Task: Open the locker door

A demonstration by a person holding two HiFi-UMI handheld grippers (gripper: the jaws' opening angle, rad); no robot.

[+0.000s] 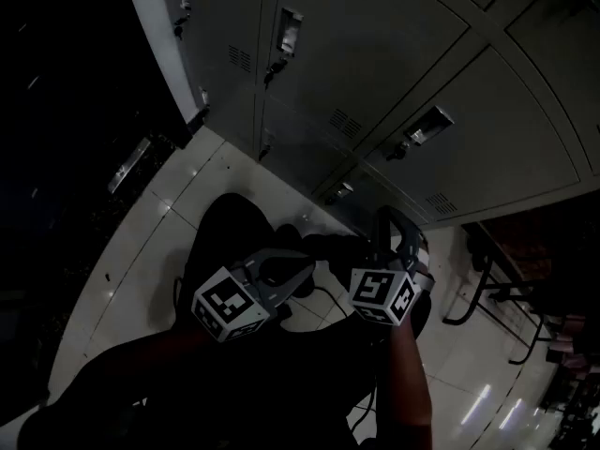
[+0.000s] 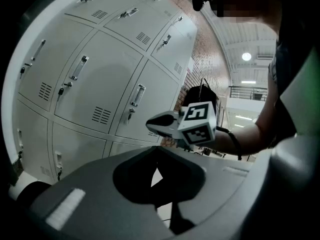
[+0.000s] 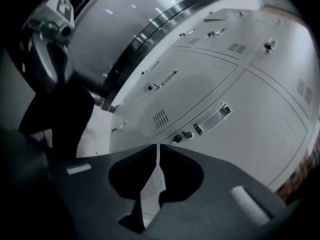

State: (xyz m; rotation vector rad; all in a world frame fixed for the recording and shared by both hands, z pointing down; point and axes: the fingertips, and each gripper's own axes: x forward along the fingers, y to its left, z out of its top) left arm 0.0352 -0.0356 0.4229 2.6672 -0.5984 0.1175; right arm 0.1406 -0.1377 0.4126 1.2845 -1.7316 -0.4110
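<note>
A bank of grey locker doors [image 1: 375, 73] fills the upper head view, each with a metal handle [image 1: 427, 125] and a vent. In the right gripper view one door [image 3: 250, 129] faces the jaws, with a bar handle [image 3: 212, 119] and a key lock [image 3: 187, 134] just beyond and right of them. My right gripper [image 3: 157, 146] is shut with nothing in it, still clear of the door. My left gripper [image 2: 158, 150] is shut and empty too. Both are held low near the person's body, left gripper [image 1: 302, 272] beside right gripper [image 1: 389, 221], well short of the lockers.
Glossy pale floor tiles [image 1: 141, 251] run below the lockers. A dark wall or column [image 1: 66, 111] stands at the left. Black chair or table legs [image 1: 483, 279] stand at the right. The person's dark legs [image 1: 225, 242] are under the grippers. A brick wall [image 2: 202, 49] lies past the lockers.
</note>
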